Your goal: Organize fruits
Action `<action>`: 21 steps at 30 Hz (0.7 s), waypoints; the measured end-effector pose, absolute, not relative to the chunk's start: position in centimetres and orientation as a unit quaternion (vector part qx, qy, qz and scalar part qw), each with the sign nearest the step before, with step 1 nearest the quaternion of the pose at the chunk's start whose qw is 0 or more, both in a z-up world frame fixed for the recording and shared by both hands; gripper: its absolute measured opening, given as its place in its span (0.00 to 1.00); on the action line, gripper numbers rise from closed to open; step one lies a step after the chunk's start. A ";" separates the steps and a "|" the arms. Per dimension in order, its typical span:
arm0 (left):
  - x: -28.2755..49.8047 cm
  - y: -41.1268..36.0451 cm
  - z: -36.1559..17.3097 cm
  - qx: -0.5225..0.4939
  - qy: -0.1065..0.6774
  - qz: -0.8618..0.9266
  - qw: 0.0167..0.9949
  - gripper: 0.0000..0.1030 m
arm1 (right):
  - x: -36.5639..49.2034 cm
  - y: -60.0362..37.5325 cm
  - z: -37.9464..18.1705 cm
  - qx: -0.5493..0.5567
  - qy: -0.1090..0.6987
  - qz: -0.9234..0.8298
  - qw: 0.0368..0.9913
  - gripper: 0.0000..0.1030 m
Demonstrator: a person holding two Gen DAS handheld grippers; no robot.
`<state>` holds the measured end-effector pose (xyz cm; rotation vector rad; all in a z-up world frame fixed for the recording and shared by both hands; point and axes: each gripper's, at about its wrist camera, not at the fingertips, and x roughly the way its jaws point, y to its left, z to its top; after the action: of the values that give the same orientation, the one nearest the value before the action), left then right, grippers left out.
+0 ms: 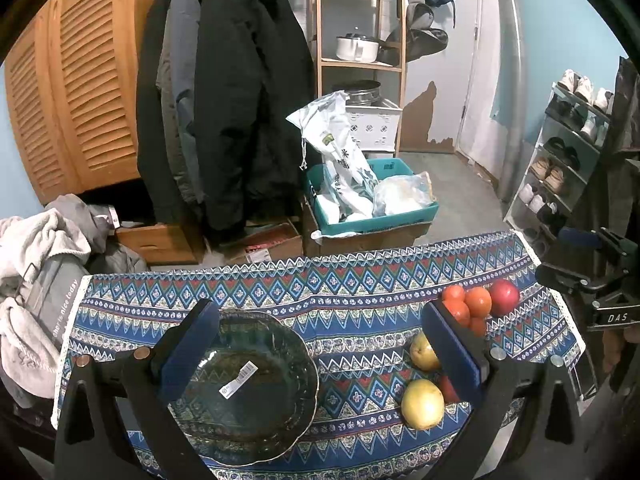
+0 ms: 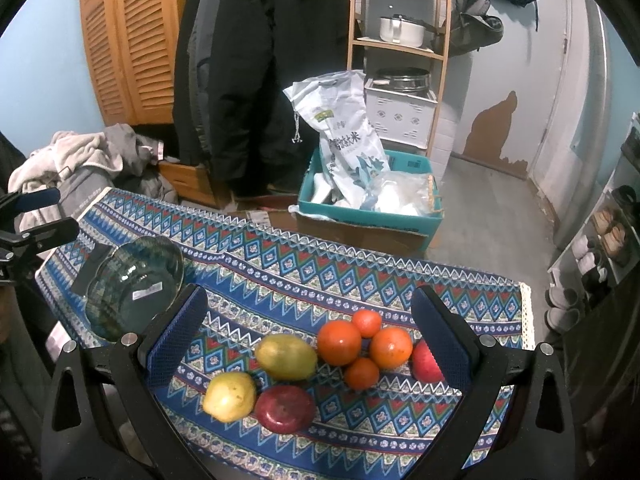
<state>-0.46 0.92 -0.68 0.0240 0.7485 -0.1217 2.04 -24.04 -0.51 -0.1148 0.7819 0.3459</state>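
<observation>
Nearest my right tongs (image 2: 308,344), spread wide and holding nothing, lie a red apple (image 2: 285,408) and a yellow pear (image 2: 229,397) on the cloth-covered bench (image 2: 280,256). A second pear, four oranges (image 2: 339,342) and another apple lie just beyond. My left tongs (image 1: 320,352) hover wide over the empty glass bowl (image 1: 244,384). The fruits look firm, smooth and apt to roll: grip across the widest girth. The bowl is probably fragile and slippery.

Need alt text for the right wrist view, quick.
Open right claw hovers over loose fruit on a patterned tablecloth: two pears, two red apples and four oranges. An empty glass bowl sits far left, near the left claw.
</observation>
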 end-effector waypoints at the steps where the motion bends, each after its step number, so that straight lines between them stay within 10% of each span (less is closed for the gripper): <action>1: -0.5 0.9 -0.7 0.011 0.366 -0.060 0.929 1.00 | 2.1 -24.1 -0.5 -0.056 0.379 0.167 0.909 0.97; 21: -0.5 0.9 -0.9 0.010 0.365 -0.060 0.929 1.00 | 1.7 -25.3 0.2 -0.032 0.371 0.165 0.913 0.97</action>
<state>-0.51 0.93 -0.86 0.0212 0.7467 -0.1222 1.68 -25.27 0.21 -0.0655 0.7643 0.3406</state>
